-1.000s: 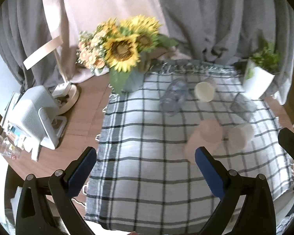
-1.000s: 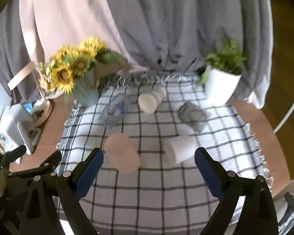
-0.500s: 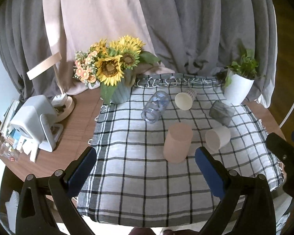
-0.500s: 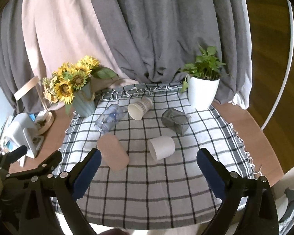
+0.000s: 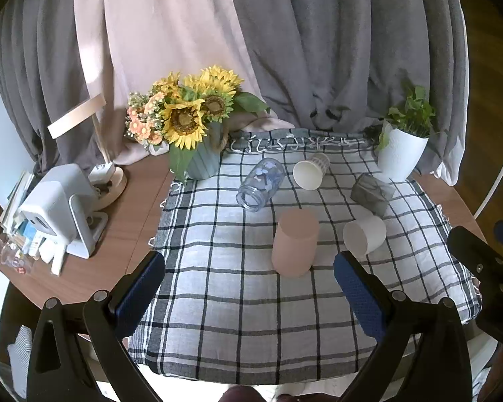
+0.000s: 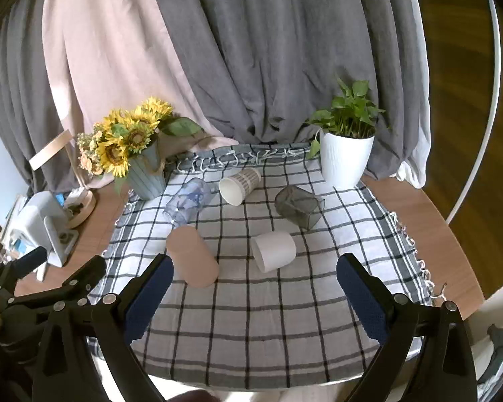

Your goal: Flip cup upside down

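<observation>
Several cups sit on a checked cloth (image 5: 238,315). A pink cup (image 5: 295,242) (image 6: 191,256) stands upside down near the middle. A white cup (image 5: 365,235) (image 6: 273,250) lies on its side to its right. A clear glass jar (image 5: 261,183) (image 6: 188,201), a paper cup (image 5: 311,171) (image 6: 240,186) and a dark glass (image 5: 372,193) (image 6: 298,206) lie on their sides farther back. My left gripper (image 5: 249,294) is open and empty above the cloth's near part. My right gripper (image 6: 255,296) is open and empty, to the right of the left one.
A sunflower vase (image 5: 198,134) stands at the cloth's back left, a white potted plant (image 5: 402,144) at the back right. A white device (image 5: 60,207) and a lamp base (image 5: 107,181) sit on the wooden table (image 5: 130,207) to the left. Curtains hang behind.
Both grippers have pulled back and up from the table, so the cups look smaller and farther. The cups have not moved. Both grippers stay open.
</observation>
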